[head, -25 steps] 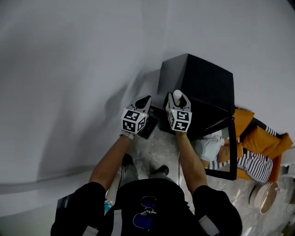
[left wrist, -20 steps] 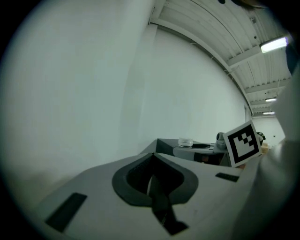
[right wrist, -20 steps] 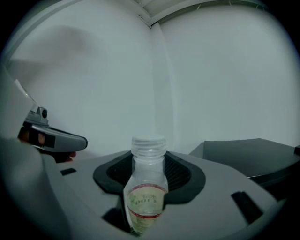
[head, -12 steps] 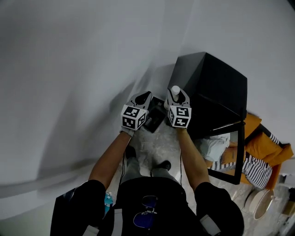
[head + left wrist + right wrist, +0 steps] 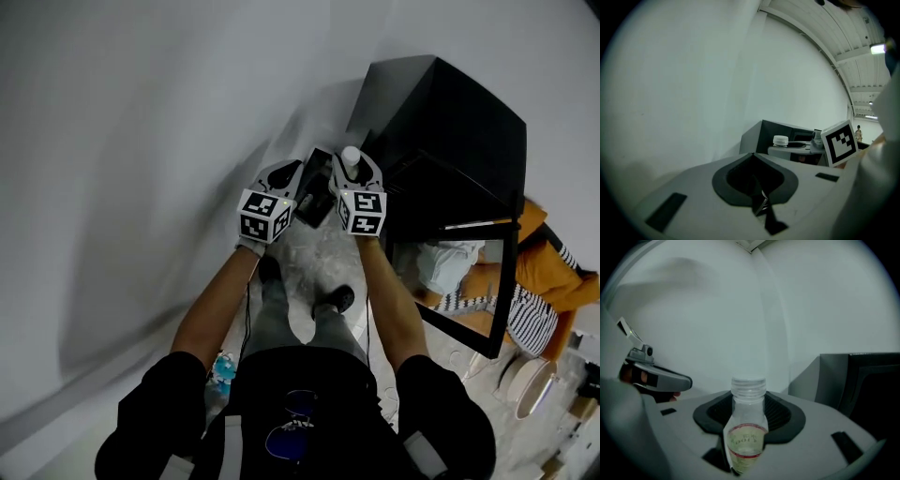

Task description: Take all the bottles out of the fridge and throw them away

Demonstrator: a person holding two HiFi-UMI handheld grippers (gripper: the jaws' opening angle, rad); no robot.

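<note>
The right gripper (image 5: 353, 171) is clamped on a small clear plastic bottle (image 5: 747, 434) with a white screw cap and a red-banded label. The bottle stands upright between the jaws, its lower body pinched by the pads while its neck and cap rise above them. From the head view only the white cap shows, at the gripper's front end. Just to its left, side by side and nearly level with it, the left gripper (image 5: 759, 206) has its jaws brought together with nothing between them. A dark rectangular thing (image 5: 314, 194) lies on the floor between and just ahead of the two grippers; what it is cannot be told. Beyond the right gripper stands the black box-shaped fridge (image 5: 459, 112) against the plain white wall (image 5: 141, 141), its door (image 5: 511, 281) swung open to the right. Below is pale marbled floor (image 5: 330, 272).
</note>
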